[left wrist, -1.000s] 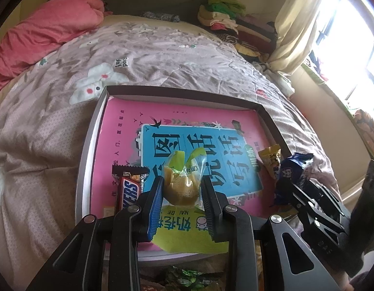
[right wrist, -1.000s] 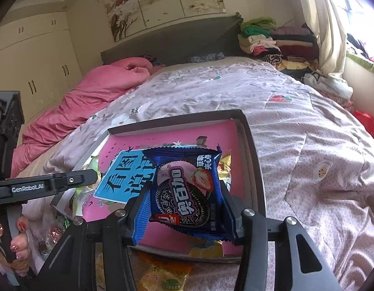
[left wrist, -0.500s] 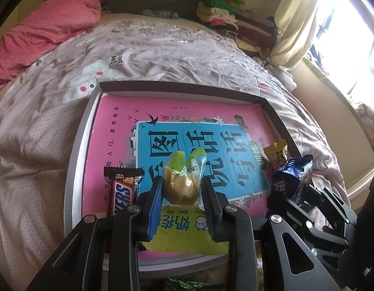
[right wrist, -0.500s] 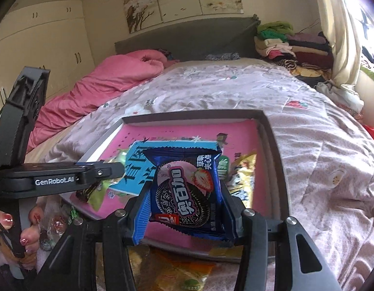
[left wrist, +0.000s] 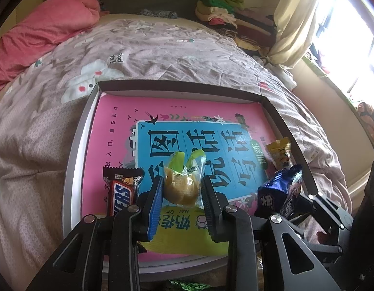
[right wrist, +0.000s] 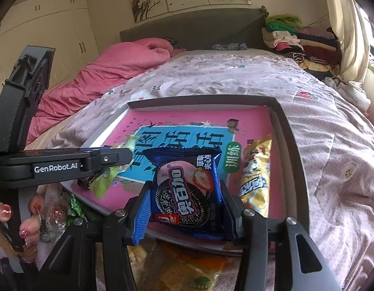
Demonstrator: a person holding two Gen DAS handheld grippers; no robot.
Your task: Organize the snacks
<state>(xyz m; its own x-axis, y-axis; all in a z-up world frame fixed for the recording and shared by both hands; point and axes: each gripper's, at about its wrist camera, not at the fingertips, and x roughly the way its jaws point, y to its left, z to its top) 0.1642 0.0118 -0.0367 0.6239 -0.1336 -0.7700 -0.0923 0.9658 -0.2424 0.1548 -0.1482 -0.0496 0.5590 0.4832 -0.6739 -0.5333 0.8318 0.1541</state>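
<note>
Bed (left wrist: 162,55) under a shallow tray (left wrist: 76,145), pink book (left wrist: 109,150) flat inside as a liner. On the book: Snickers (left wrist: 120,191) near the left edge, long axis running away from the camera; gold packet (right wrist: 256,174) along the right wall, lengthwise front to back. Loose wrapped snacks (right wrist: 187,266) on the quilt just in front of the tray's near rim.

Right gripper (right wrist: 184,194) angled downward over the tray's near right part, jaws clamped on the side edges of the blue cookie pack (right wrist: 187,191), pack upright between the pads, label facing the camera, long axis pointing away along the fingers.

Left gripper (left wrist: 181,189) angled downward over the tray's near middle, jaws narrow, pinching a cake (left wrist: 182,184) in clear wrap; round cake between the pads, green twisted wrapper ends poking forward beyond the fingertips.
</note>
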